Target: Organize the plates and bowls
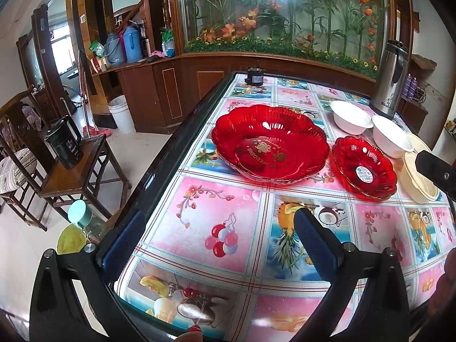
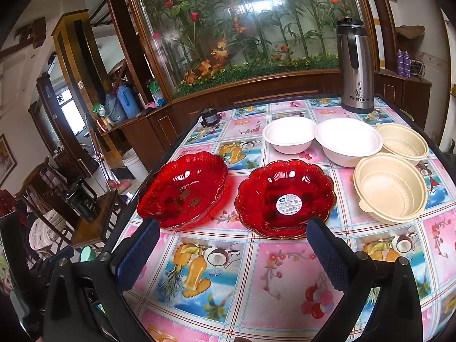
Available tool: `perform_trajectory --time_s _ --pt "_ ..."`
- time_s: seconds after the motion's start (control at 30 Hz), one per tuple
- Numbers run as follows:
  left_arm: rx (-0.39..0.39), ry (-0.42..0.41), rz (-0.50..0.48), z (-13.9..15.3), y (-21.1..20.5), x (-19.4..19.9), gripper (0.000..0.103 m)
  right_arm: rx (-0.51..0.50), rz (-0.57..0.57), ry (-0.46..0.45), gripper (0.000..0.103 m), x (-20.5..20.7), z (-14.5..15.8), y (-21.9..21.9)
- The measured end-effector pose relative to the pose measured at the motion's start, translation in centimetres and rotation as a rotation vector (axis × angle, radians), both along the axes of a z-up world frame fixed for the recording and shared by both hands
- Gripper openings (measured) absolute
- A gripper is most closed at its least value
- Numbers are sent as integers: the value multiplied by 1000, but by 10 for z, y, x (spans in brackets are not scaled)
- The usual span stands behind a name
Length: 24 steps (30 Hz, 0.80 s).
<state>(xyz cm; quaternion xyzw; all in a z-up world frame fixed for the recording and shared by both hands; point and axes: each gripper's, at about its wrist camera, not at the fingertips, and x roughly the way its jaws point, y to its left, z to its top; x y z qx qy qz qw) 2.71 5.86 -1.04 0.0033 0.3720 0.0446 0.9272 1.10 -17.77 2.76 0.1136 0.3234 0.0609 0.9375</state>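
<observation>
1. The left claw (image 1: 219, 240) is spread wide and holds nothing. It hangs over the near left part of the desk (image 1: 285, 299).
2. The big red plate (image 1: 270, 147) lies ahead of the left claw, well apart from it. The small red plate (image 1: 364, 168) sits just to the right of the big one.
3. The right claw (image 2: 233, 249) is spread wide too, with nothing in it. The small red plate (image 2: 286, 198) is just past its fingers, near the right finger. The big red plate (image 2: 182, 189) is near the left finger.
4. Two white bowls (image 2: 289, 134) (image 2: 348, 141) sit side by side farther back. Two cream bowls (image 2: 391, 191) (image 2: 403, 142) sit at the right, one near and one far.
5. A shiny steel flask (image 2: 354, 65) stands at the far right of the desk. A little black thing (image 2: 209, 117) sits at the far left edge.
6. The desk has a bright cloth with fruit and flower pictures.
7. Behind the desk is a big glass case of flowers (image 2: 242, 28). A wooden chair (image 1: 77, 168) with a black kettle (image 1: 64, 145) stands on the floor at the left.
8. The near part of the desk is open. The left edge is close to the big red plate.
</observation>
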Motion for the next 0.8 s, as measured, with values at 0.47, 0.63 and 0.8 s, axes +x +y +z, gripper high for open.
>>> perform_trajectory --time_s 0.47,0.63,0.8 --pt "-8 17 3 -6 6 9 103 -10 8 20 103 10 -6 6" --pt "-11 23 6 -8 8 13 103 -19 12 27 103 15 -8 9" --pt "-11 35 7 -12 10 19 103 -23 20 36 103 21 -12 13"
